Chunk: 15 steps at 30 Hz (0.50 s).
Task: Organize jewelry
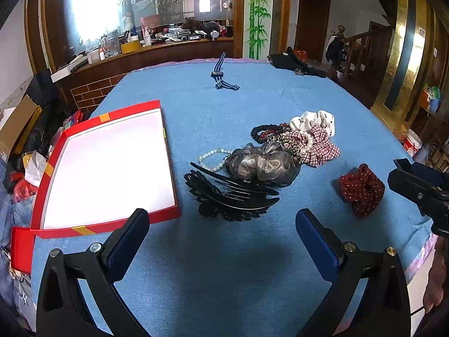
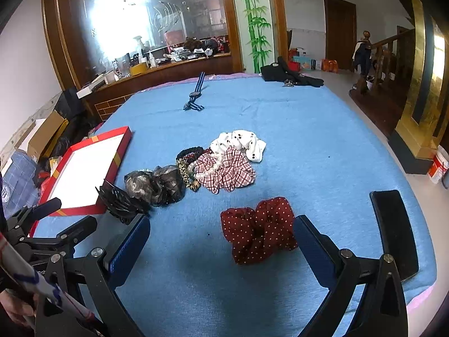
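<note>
Holding: our left gripper [image 1: 221, 241] and right gripper [image 2: 221, 247] both gape wide, empty.
Box: red box [image 1: 165, 213] at ten o'clock, lid off to receive jewelry.
Nearest: dotted scrunchie [image 2: 258, 230] at twelve o'clock, likely first.

blue tablecloth [image 1: 252, 266], black phone [image 2: 395, 230] — near edge

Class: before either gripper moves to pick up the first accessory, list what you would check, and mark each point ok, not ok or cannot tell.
1. Red box open, nothing visible inside: ok.
2. Left gripper fingers open, holding nothing: ok.
3. Right gripper fingers open, holding nothing: ok.
4. Red dotted scrunchie lies apart from the pile, near the right gripper: ok.
5. Pearl necklace free of the grey scrunchie: not ok, partly under it.
6. Black hair clip untangled from neighbours: cannot tell.
</note>
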{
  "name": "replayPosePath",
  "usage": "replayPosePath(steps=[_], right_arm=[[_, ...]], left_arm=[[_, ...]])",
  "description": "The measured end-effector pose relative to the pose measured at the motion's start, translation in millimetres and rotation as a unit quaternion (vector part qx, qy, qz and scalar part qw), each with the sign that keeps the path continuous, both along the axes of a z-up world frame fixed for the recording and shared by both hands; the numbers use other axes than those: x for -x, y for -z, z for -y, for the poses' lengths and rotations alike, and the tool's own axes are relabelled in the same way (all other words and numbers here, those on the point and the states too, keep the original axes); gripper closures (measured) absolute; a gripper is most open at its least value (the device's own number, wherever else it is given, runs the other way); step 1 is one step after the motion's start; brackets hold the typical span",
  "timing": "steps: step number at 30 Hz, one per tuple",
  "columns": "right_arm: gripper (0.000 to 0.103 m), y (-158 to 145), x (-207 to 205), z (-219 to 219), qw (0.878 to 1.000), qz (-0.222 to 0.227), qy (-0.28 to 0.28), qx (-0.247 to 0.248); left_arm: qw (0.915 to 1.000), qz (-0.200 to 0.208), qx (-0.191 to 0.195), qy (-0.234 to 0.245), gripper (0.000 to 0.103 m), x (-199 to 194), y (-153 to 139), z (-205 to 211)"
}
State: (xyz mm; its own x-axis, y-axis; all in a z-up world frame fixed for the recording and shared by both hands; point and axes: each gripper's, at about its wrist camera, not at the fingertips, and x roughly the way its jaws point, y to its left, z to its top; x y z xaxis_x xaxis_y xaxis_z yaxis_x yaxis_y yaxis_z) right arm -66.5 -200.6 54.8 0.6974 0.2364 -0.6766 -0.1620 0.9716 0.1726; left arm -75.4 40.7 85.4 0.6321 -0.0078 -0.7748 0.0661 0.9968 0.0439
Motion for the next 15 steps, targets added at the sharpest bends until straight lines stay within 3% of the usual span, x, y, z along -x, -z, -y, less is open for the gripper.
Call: replayPosePath(steps=[15], right_arm=[[0.000,10,-7,-4,1.000,-0.017,-0.005,-0.003]], left_arm=[[0.9998,-0.016,0.007,0.000,0.000,-5,12,-6]])
